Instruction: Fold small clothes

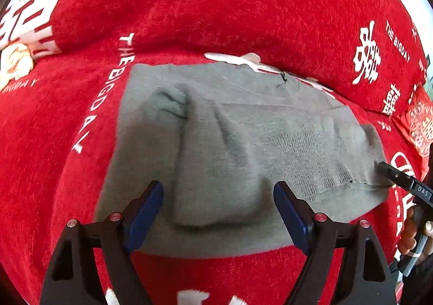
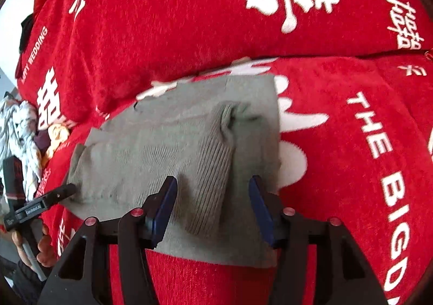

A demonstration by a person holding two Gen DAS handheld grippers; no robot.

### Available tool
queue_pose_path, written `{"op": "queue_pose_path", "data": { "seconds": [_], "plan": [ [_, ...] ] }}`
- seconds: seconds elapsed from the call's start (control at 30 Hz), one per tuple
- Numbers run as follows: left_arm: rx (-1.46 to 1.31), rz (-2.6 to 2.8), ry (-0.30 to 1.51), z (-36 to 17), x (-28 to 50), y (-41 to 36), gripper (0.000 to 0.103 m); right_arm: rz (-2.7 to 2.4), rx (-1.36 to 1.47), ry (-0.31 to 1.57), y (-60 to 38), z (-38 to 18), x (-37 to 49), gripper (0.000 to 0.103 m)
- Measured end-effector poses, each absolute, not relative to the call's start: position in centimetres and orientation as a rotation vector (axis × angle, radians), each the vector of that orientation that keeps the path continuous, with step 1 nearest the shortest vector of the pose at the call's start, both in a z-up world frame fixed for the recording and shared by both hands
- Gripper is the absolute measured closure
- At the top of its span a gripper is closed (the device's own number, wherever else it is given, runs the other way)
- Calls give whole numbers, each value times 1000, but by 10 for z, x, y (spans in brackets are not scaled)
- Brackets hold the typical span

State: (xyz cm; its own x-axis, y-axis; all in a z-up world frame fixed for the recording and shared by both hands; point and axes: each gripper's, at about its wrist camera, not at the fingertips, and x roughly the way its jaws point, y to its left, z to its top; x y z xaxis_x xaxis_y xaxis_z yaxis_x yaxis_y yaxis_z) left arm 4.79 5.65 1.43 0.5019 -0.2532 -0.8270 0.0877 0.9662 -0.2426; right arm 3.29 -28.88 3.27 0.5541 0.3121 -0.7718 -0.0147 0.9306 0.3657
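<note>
Over the red blanket, left wrist view: grey garment (image 1: pixel 230 148) lies flat on the red blanket (image 1: pixel 216 7), long axis running side to side across the picture.
Left tongs (image 1: pixel 218 213): released, blue pads wide apart, nothing pinched; they hang over the near edge of the cloth, left of its middle.
Far end: the right tongs' black tip (image 1: pixel 389 169) sits at the garment's right end, a hand (image 1: pixel 408 234) behind it.
Room: bare blanket all round the near and left edges, a puffy red fold close behind the far edge (not much space back there).

From the right wrist view: same grey garment (image 2: pixel 173 158), a ribbed flap folded over its middle, lumpy bit near the top right.
Right tongs (image 2: pixel 212 210): also let go, pads apart with the near hem between them but not squeezed.
Left tongs' tip (image 2: pixel 63 191): touching or just beside the cloth's left end, can't tell which.
Next move, my guess: each hand is nearest its own end, so a fold would go end to end along that long axis.
Clutter: patterned white fabric (image 2: pixel 19 131) off to the left, well clear.
</note>
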Motion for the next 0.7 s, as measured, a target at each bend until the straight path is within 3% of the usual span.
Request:
{"op": "queue_pose_path", "data": {
  "seconds": [0.03,0.07,0.1,0.13,0.17,0.2,0.7],
  "plan": [
    [-166,-207,1029,13,51,52,29,202,344,974,-288,30,34,55],
    [-157,-204,1034,13,53,49,46,208,349,983,-288,27,35,66],
    [-147,-192,1038,13,55,47,48,216,352,989,-288,25,36,73],
    [-153,-193,1031,15,55,47,60,228,360,992,-288,24,37,87],
    [-159,-200,1020,19,54,49,84,241,368,994,-287,24,37,90],
    [-165,-209,1022,21,54,50,90,243,368,990,-287,25,36,91],
    [-323,-181,881,90,87,75,91,297,512,794,-295,103,64,93]
  ]
}}
